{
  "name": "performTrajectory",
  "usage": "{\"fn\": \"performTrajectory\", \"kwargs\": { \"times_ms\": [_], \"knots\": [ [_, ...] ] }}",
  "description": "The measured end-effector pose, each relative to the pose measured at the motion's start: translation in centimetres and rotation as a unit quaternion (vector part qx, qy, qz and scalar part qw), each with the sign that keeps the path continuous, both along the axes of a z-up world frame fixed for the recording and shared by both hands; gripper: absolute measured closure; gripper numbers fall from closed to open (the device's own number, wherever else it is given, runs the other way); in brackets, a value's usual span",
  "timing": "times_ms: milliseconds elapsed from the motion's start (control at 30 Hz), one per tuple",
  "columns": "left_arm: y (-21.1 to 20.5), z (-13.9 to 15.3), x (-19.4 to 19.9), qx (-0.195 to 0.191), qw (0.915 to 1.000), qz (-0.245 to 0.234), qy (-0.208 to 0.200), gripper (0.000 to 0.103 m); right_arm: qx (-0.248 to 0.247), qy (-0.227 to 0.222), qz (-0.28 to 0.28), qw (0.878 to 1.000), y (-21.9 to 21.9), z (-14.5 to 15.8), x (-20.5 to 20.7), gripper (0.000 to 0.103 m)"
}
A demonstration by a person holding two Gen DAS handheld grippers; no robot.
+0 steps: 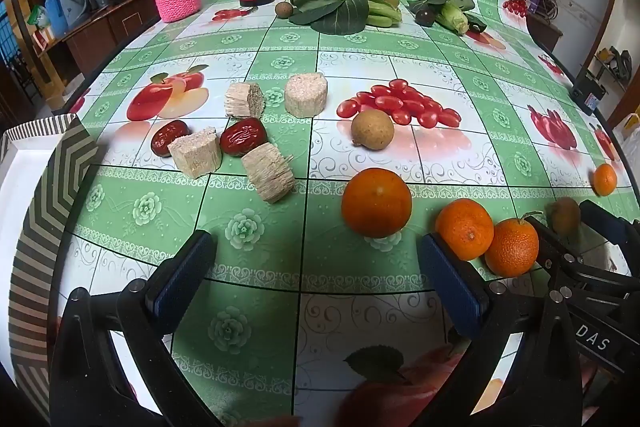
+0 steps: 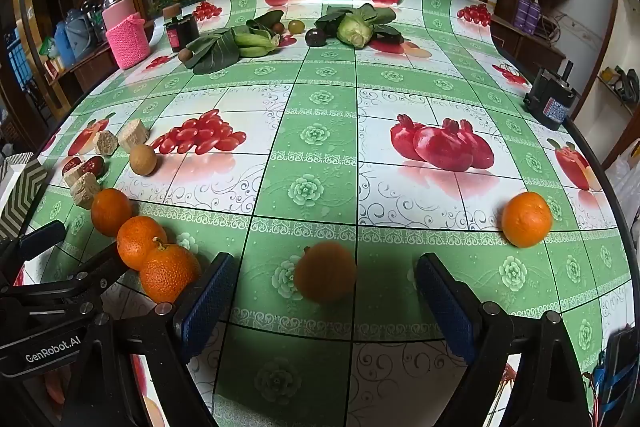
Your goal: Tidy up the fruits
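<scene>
Fruit-print tablecloth [image 2: 320, 147] covering the table. L gripper [image 1: 316, 267] hanging w/ jaws wide, gripping nothing; three oranges [image 1: 376, 202] sitting just ahead and to its right. R gripper [image 2: 324, 291] also spread wide, blurred orange [image 2: 325, 277] lying between its fingers, pads not touching it. Another orange [image 2: 526, 219] sitting well off to its right.

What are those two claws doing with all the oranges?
A person holds a claw in each hand over a table with a fruit-print cloth. Both claws are open and hold nothing. The right claw points at a blurry orange fruit lying between its fingers. The left claw hovers near three oranges. Another orange lies off alone. A striped box waits at the left.
</scene>
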State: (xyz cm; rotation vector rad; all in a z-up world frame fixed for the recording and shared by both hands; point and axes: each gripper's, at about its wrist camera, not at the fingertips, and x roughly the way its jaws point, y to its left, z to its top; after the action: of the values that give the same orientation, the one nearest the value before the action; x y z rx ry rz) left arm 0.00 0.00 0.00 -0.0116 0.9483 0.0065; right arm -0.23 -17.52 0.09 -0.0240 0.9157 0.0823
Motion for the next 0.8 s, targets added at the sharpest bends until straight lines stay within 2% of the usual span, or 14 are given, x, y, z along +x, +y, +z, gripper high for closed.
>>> {"fn": "performTrajectory", "kwargs": {
  "times_ms": [133,200,233,300,467,800],
  "knots": [
    [0.0,0.0,0.0,-0.002,1.0000,0.000,-0.001,0.000,0.004,0.000,0.003,1.000,-0.1,0.0,0.0,0.011],
    [0.1,0.0,0.0,0.000,1.0000,-0.001,0.003,0.000,0.005,-0.002,0.003,1.000,-0.4,0.1,-0.2,0.019],
    [0.1,0.0,0.0,0.001,1.0000,0.002,0.004,0.000,0.005,-0.004,0.003,1.000,-0.5,0.2,-0.4,0.031],
    [0.5,0.1,-0.3,0.003,1.0000,0.007,0.005,0.000,0.023,-0.002,0.012,1.000,-0.8,0.4,-0.8,0.038],
    [1.9,1.1,-2.6,-0.010,0.9999,0.003,0.009,0.000,0.064,-0.015,0.029,0.997,-0.9,1.1,-3.1,0.039],
    [4.2,4.1,-6.8,0.005,0.9981,-0.024,-0.056,0.000,0.106,-0.065,0.079,0.989,-0.3,4.3,-6.3,0.039]
  ]
}}
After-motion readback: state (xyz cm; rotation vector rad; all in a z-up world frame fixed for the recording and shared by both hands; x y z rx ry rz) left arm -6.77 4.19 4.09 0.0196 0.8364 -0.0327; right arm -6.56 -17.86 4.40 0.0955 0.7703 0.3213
